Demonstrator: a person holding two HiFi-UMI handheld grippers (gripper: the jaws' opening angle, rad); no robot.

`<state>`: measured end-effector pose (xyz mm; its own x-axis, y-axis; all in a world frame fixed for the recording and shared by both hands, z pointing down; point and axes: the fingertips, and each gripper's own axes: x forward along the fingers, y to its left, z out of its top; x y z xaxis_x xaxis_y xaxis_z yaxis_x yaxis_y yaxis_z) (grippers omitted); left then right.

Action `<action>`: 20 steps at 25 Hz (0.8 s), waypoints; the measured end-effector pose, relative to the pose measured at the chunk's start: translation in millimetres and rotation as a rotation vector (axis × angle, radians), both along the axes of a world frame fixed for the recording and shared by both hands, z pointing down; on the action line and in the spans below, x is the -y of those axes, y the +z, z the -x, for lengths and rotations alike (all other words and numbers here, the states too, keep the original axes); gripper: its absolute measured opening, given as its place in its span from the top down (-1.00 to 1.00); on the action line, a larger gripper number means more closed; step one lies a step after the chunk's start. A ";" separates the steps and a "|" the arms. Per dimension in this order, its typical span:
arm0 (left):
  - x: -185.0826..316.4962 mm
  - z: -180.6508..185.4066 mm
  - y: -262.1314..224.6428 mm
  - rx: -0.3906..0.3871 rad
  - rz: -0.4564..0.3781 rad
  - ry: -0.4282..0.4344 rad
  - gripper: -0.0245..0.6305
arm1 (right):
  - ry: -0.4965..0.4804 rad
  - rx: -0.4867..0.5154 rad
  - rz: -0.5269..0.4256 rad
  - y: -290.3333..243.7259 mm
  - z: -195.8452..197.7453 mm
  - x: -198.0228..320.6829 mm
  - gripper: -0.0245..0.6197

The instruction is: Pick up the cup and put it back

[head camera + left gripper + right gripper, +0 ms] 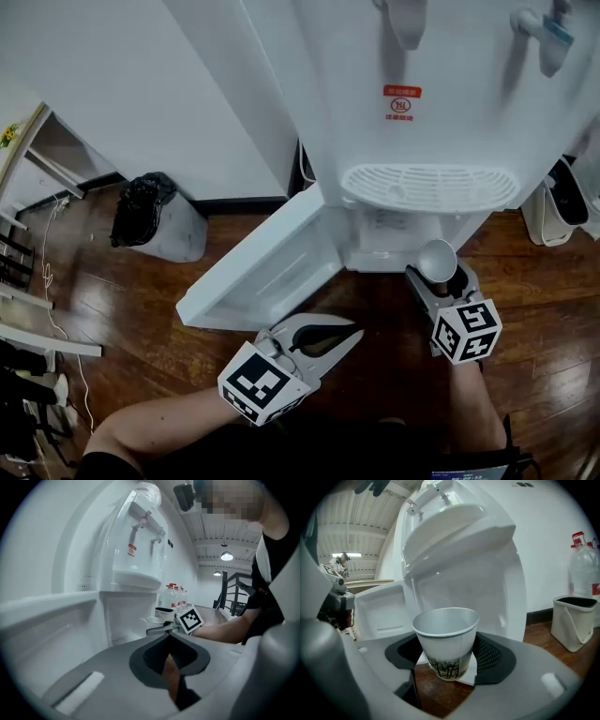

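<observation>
As it hangs between the jaws of the right gripper (438,274), the paper cup (437,259) sits at about four o'clock in the head view, mouth up, just in front of the water dispenser's (422,84) open lower compartment. Over to the right gripper view: the cup (446,637) is nearly upright, tree print round its base, and the dark pads (490,656) press on both flanks with the jaws spread wide. That's a firm hold, with the wooden floor (440,695) showing under the base.

Straight above the cup, at twelve o'clock from it, is the white drip tray (429,187). At nine o'clock from the cup the compartment door (267,267) lies swung open and low.

Down at six o'clock in the head view, the left gripper (352,333) points toward three o'clock, its jaws drawn together at the tips with nothing between them; its own view (170,635) shows only a sliver of floor through the pads.

Further out, a bin with a black bag (155,216) stands at nine o'clock, and a white bin (553,202) at three o'clock by the dispenser's side.
</observation>
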<state>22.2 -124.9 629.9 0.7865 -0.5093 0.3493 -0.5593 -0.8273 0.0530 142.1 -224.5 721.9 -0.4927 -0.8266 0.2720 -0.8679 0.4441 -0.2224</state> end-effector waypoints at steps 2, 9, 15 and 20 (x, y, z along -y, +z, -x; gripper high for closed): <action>0.9 -2.0 -22.8 -0.037 -0.014 0.013 0.89 | -0.019 0.004 -0.002 -25.4 0.8 -15.3 -0.09; 2.0 -1.8 -92.0 -0.143 -0.076 0.019 0.89 | -0.083 -0.041 -0.073 -122.7 6.8 -52.5 -0.09; 9.7 15.5 -148.4 -0.223 -0.120 -0.043 0.89 | -0.142 -0.062 -0.110 -184.0 25.1 -69.2 -0.09; 4.1 34.8 -173.9 -0.275 -0.153 -0.085 0.89 | -0.153 -0.057 -0.097 -212.9 32.0 -79.3 -0.09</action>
